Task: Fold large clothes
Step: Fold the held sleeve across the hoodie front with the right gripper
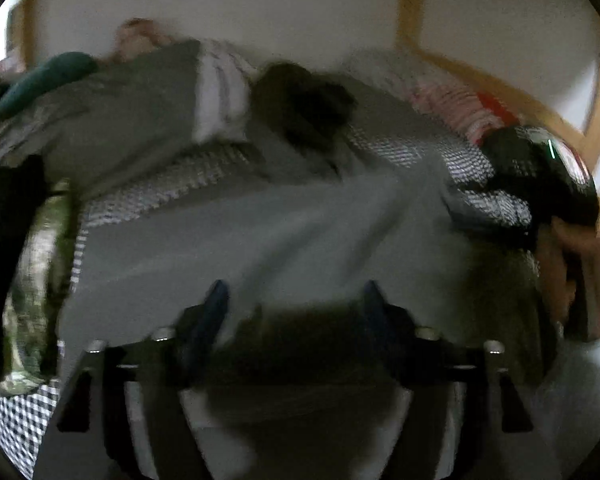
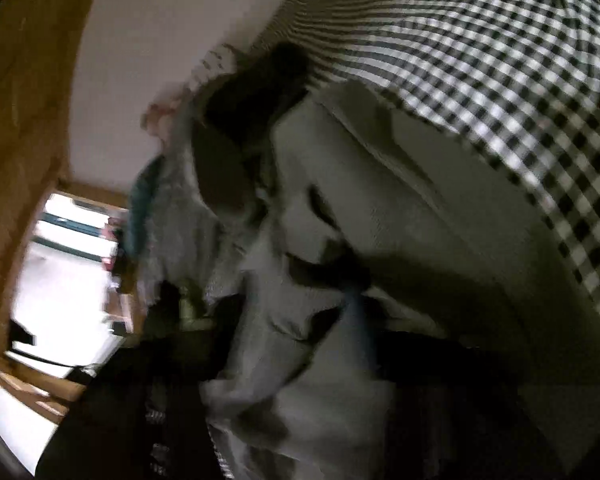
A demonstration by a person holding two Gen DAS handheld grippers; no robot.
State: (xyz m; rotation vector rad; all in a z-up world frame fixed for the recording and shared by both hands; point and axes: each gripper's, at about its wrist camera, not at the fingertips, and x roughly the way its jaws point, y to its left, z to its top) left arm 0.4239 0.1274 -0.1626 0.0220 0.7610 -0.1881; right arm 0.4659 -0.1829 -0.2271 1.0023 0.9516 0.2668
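Left gripper point(image 1: 296, 300): fingers point(image 1: 216, 300) spread apart, nothing between them, poised over the grey garment point(image 1: 260, 232). Garment lies flat across the checkered bedcover point(image 1: 20, 420), at the near edge of the bed. Right gripper point(image 2: 340, 360): blurred; finger state cannot be determined. Other clothes point(image 1: 300, 100) heaped along the far edge.

A large garment point(image 1: 260, 232) lies spread on the checked cover point(image 1: 16, 420) just ahead of the left gripper point(image 1: 294, 296). Behind it a pile of clothes point(image 1: 140, 100) runs along the wall point(image 1: 280, 8). To the right, the right gripper point(image 1: 540, 176) sits at the garment's edge, a hand point(image 1: 580, 264) behind it
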